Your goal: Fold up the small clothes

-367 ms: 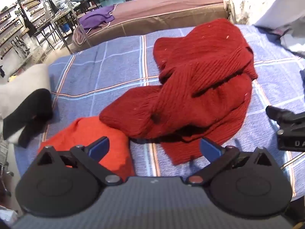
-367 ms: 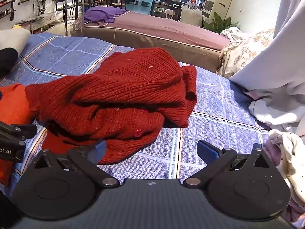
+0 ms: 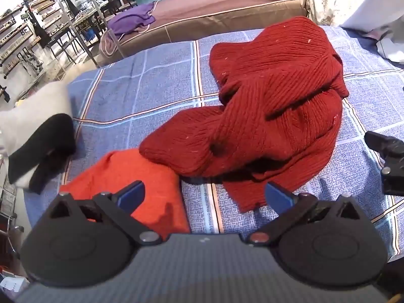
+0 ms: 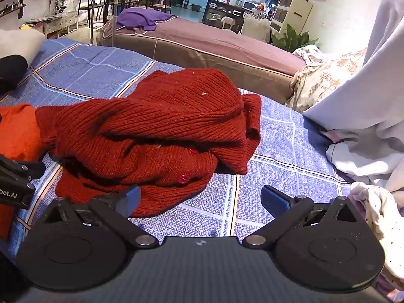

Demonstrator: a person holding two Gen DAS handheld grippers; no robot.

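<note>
The blue checked bedsheet [image 3: 156, 96] is spread flat under everything, ahead of and below both sets of jaws. On it the crumpled dark red ribbed knit cardigan with red buttons [image 3: 272, 106] is heaped, just ahead of the left gripper [image 3: 204, 195] and slightly right of its jaw gap. In the right view the cardigan [image 4: 151, 136] lies ahead and left of the right gripper [image 4: 199, 199], its near hem touching or just under the left fingertip; which cannot be told. The smaller orange fuzzy knit garment [image 3: 131, 174] lies by the left gripper's left finger, partly under the cardigan's edge.

Against the frames 0.4 s back, both views show the cardigan slightly nearer and larger, so both grippers are judged to be closing in; the cloth itself is unmoved. Folding is not yet begun; the cardigan would need spreading first.

Both jaws are spread wide, nothing grasped.

No containers are seen. A pale polka-dot cloth [image 4: 378, 217] lies right of the right jaws, a black and white cloth [image 3: 38, 151] far left of the left jaws.
</note>
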